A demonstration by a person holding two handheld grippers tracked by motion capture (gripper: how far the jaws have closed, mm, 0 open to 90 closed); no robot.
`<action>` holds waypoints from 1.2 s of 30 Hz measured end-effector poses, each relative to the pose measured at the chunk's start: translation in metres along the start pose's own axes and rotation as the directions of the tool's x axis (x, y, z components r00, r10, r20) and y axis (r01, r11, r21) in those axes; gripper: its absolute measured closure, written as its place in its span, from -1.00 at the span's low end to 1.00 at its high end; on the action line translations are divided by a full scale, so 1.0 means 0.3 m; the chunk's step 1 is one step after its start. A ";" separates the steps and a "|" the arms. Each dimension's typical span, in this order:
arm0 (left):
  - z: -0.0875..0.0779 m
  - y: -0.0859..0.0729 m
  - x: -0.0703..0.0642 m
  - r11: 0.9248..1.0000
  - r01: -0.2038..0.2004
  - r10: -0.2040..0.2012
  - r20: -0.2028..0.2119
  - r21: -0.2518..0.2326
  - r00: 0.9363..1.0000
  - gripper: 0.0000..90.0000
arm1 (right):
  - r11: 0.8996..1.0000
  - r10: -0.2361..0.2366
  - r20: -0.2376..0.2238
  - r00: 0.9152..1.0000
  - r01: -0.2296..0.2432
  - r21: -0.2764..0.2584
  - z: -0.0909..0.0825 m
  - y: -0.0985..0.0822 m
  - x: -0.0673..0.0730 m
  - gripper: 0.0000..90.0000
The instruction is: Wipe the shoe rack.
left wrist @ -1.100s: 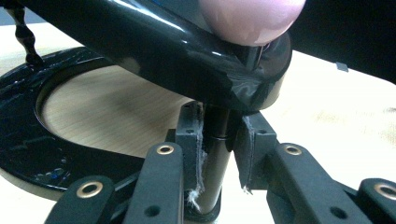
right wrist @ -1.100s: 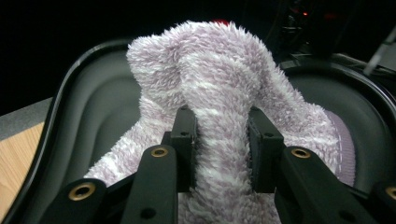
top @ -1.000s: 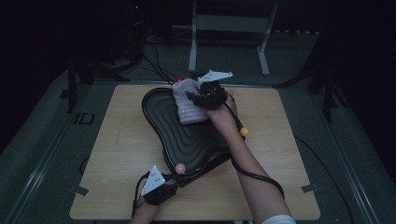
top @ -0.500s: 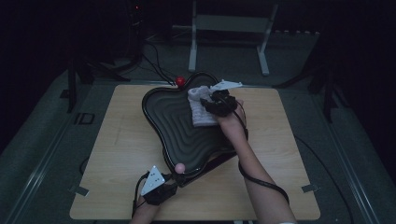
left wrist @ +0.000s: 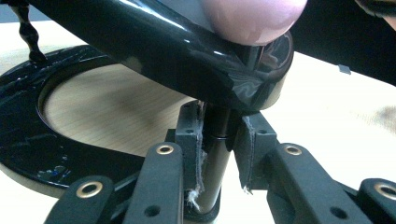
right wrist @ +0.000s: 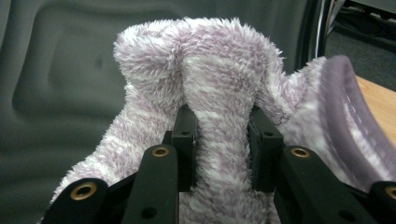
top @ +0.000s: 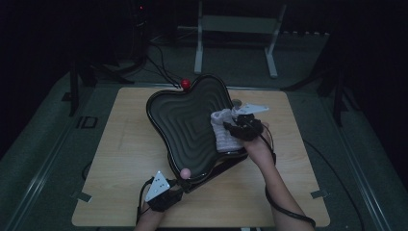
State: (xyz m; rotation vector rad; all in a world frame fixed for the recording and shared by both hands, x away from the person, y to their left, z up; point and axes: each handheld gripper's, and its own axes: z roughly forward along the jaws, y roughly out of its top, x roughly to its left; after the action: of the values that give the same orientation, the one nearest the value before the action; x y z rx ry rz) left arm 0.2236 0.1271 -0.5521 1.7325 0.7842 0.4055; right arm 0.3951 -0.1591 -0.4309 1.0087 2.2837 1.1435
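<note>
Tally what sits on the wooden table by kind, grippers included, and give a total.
Black wavy tray on its stand: 1
Fuzzy purple-and-white cloth: 1
Ball knobs on the tray's rim, red and pink: 2
Grippers, left gripper and right gripper: 2
Total: 6

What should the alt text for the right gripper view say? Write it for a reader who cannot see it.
The right gripper is shut on a bunched fold of a fluffy purple-and-white cloth, its two black jaws rising from the bottom edge. Behind the cloth lies the ridged dark tray; a strip of wooden table shows at right.
</note>
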 end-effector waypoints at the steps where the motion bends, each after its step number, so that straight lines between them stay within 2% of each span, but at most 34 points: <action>1: 0.000 0.001 -0.001 1.000 -0.001 0.001 -0.001 0.001 1.000 0.63 | 1.000 -0.005 0.000 1.000 0.005 -0.002 -0.009 -0.017 0.001 0.54; 5: 0.000 -0.001 -0.001 1.000 0.005 -0.005 -0.001 -0.002 1.000 0.63 | 1.000 -0.020 -0.003 1.000 0.020 -0.015 -0.037 -0.077 0.017 0.55; 9: 0.001 -0.002 -0.002 1.000 0.007 -0.007 -0.004 -0.003 1.000 0.63 | 0.999 0.013 -0.022 1.000 -0.014 -0.046 -0.051 -0.121 0.023 0.55; 13: 0.002 0.000 -0.003 1.000 0.005 -0.005 -0.008 -0.001 1.000 0.63 | 0.997 0.026 -0.010 1.000 -0.026 -0.070 -0.058 -0.146 0.045 0.56; 16: 0.002 0.001 0.004 1.000 0.008 -0.008 -0.017 0.000 1.000 0.63 | 0.996 0.049 -0.016 0.999 -0.050 -0.077 -0.060 -0.155 0.059 0.57; 19: -0.001 0.005 0.016 1.000 0.027 -0.027 -0.029 0.002 0.999 0.62 | 0.994 0.062 -0.022 0.998 -0.063 -0.093 -0.058 -0.164 0.085 0.57; 23: -0.002 0.004 0.022 1.000 0.031 -0.031 -0.027 0.001 0.999 0.62 | 0.995 0.028 -0.001 1.000 -0.028 -0.096 -0.056 -0.164 0.128 0.57; 25: -0.001 0.007 0.015 1.000 0.019 -0.019 -0.039 0.006 0.999 0.62 | 0.995 0.034 -0.006 0.999 -0.035 -0.097 -0.056 -0.164 0.135 0.57; 27: -0.002 0.007 0.020 1.000 0.024 -0.024 -0.031 0.006 0.999 0.62 | 0.994 0.047 -0.028 0.998 -0.050 -0.101 -0.052 -0.161 0.146 0.58; 30: -0.002 0.008 0.022 1.000 0.026 -0.026 -0.026 0.010 0.999 0.62 | 0.994 0.016 -0.035 0.999 -0.019 -0.104 -0.042 -0.151 0.195 0.57; 33: -0.003 0.009 0.022 0.999 0.034 -0.034 -0.025 0.012 0.999 0.61 | 0.994 -0.041 -0.014 0.999 0.039 -0.098 -0.038 -0.143 0.233 0.57; 34: -0.004 0.011 0.020 0.999 0.038 -0.037 -0.029 0.018 0.999 0.61 | 0.995 -0.039 -0.027 0.999 0.037 -0.095 -0.039 -0.141 0.227 0.57; 36: -0.009 0.017 0.013 0.999 0.039 -0.037 -0.046 0.032 0.998 0.60 | 0.995 0.006 -0.086 0.996 -0.015 -0.099 -0.038 -0.141 0.198 0.55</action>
State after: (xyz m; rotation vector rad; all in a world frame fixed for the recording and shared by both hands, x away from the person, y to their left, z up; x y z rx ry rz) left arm 0.2262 0.1309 -0.5468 1.7410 0.8594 0.4093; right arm 0.3306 -0.1378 -0.4599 0.9518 2.2642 1.3147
